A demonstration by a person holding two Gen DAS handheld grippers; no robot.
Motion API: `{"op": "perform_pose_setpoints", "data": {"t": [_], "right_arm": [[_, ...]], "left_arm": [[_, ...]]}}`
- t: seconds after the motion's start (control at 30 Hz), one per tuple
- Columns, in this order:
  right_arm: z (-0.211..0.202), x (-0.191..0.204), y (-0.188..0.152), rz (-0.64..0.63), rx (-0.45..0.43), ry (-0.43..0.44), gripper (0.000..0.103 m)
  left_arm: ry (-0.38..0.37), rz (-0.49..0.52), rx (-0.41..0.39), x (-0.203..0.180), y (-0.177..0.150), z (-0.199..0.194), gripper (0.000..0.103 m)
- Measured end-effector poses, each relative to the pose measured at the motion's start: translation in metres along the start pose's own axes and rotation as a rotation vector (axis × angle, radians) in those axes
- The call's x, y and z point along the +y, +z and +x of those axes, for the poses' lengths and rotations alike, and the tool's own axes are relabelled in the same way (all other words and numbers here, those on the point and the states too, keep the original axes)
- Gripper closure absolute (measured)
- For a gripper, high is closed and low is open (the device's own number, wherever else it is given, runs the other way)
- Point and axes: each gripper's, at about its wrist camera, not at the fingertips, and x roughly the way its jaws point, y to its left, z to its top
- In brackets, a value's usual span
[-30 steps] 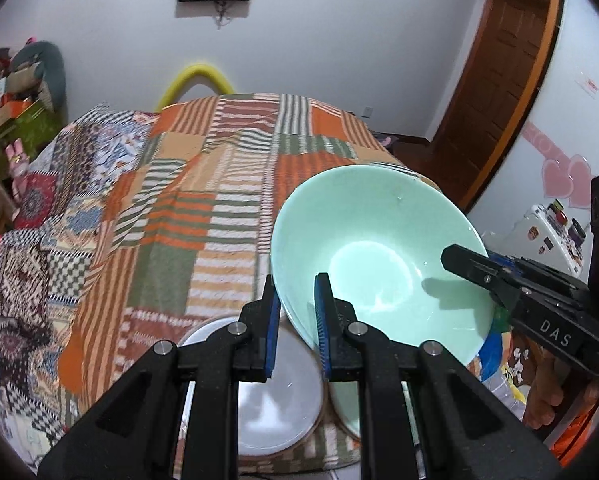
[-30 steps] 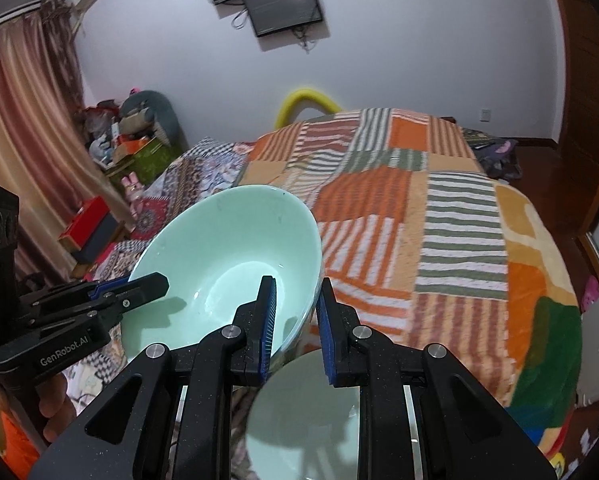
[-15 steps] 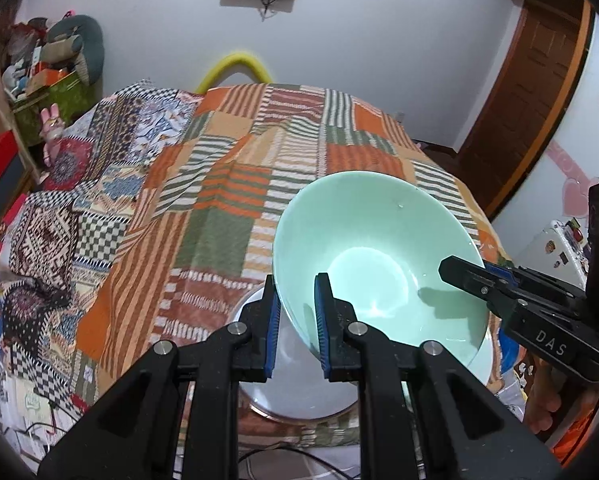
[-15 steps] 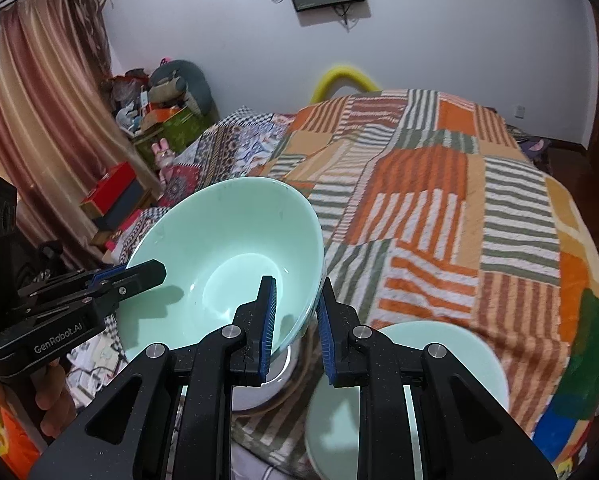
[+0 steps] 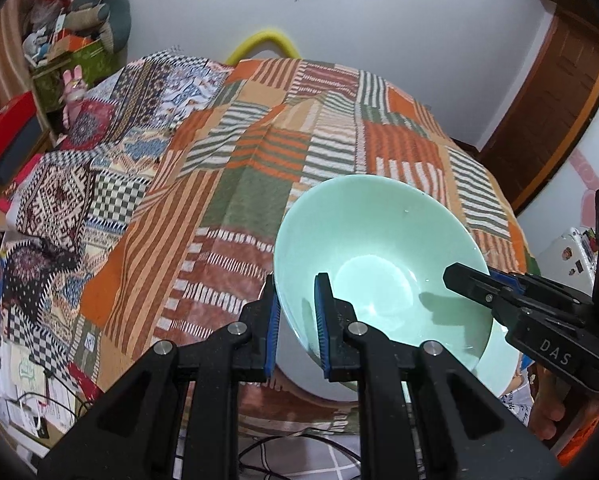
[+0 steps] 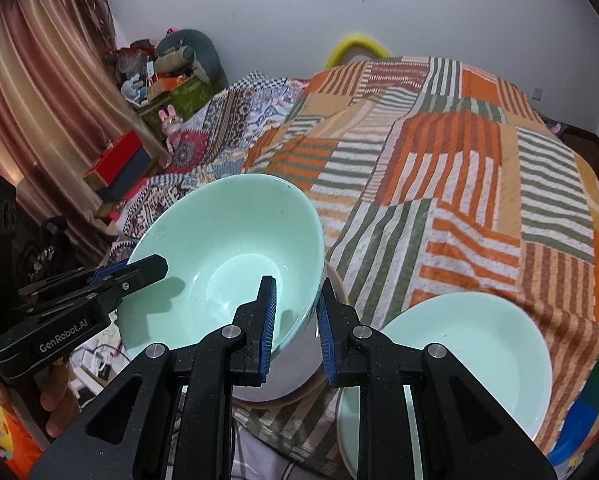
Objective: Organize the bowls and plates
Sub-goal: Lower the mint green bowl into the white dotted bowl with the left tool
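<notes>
Two grippers pinch one pale green ceramic bowl (image 5: 383, 264) by opposite rims: the left gripper (image 5: 296, 320) fingers clamp its left rim, the right gripper (image 6: 295, 322) fingers its right rim. The bowl's mouth faces up, tilted, above a white plate (image 6: 259, 384). One pale green plate (image 6: 471, 344) lies beside it on the striped patchwork bedspread (image 5: 259, 168).

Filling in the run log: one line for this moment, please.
left hand-held gripper: shut on pale green ceramic bowl rim | right hand-held gripper: shut on opposite rim
</notes>
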Motion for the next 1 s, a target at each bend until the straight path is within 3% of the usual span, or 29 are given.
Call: {"op": "perform_pose_setpoints", "data": {"t": [0.53,1.0], "right_arm": [[0.029,-0.001,-0.016,0.013,0.1,0.003,0.085],[0.042,-0.001,-0.019,0.014,0.128,0.004,0.085]], "left_arm": [[0.018,-0.027,0.091,0.016,-0.023,0.032,0.087],[0.054,-0.005,0.128,0.017,-0.031,0.048,0.087]]}}
